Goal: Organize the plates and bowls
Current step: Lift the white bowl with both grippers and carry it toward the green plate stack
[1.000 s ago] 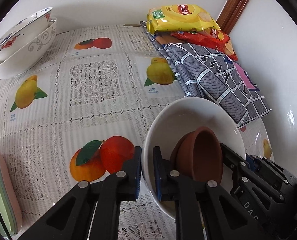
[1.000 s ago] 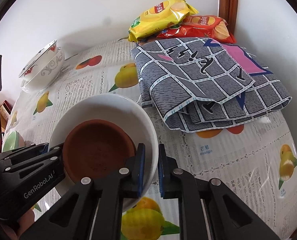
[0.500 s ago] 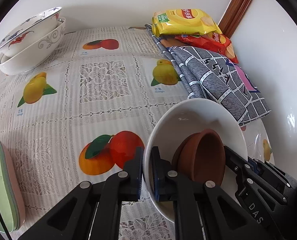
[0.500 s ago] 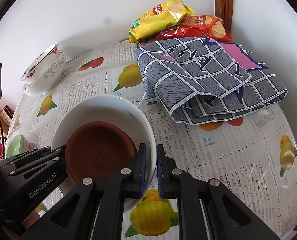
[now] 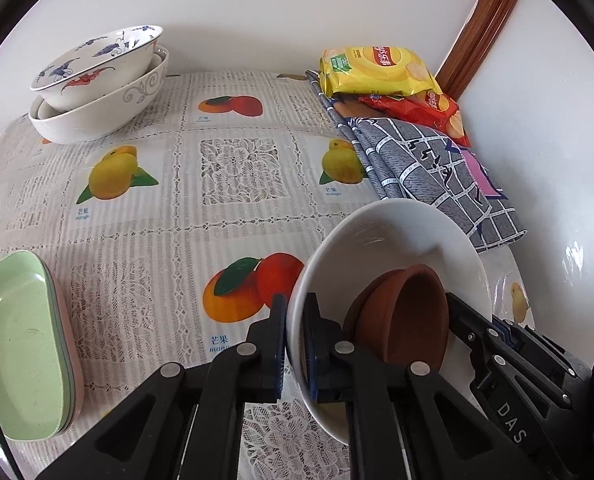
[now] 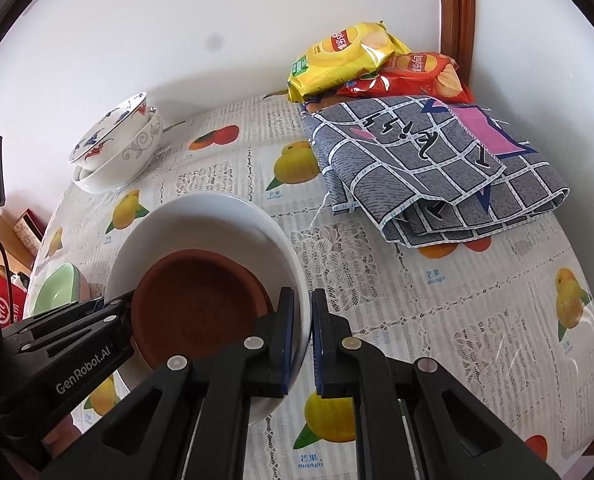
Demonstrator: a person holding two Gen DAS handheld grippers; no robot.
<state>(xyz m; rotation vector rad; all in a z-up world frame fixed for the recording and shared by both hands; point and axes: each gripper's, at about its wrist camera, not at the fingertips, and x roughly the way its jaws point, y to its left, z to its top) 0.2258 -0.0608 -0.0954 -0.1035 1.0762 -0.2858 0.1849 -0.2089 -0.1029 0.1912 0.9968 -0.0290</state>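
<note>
Left wrist view: the left gripper (image 5: pixel 295 346) is seen clamped on the near-left rim of the white bowl (image 5: pixel 397 248), one pad inside the wall and one outside. Nested in the bowl are brown clay dishes (image 5: pixel 401 328), tipped toward the lower side. The right gripper (image 6: pixel 303 338) is shown, in the right wrist view, pinched on the opposite rim of the white bowl (image 6: pixel 217 220), so that the bowl is carried between both tools.

Compared with a second ago, more of the table (image 5: pixel 157 264) is exposed below the bowl, and the stacked patterned bowls (image 5: pixel 97 92) at the far-left corner and the green plates (image 5: pixel 17 340) at the left edge have come further into view; a joint lift and shift of the load is inferred. Both pairs of jaws have tightened slightly onto the rim and are now closed on it.

For the task, the bowl with its contents appears to be in transit, probably toward one of the existing stacks. The tilt of the bowl is judged a risk: the clay dishes could slide toward the lower rim. The folded cloth (image 6: pixel 437 168) and snack bags (image 6: pixel 377 64) at the far-right corner are clear of the bowl.
</note>
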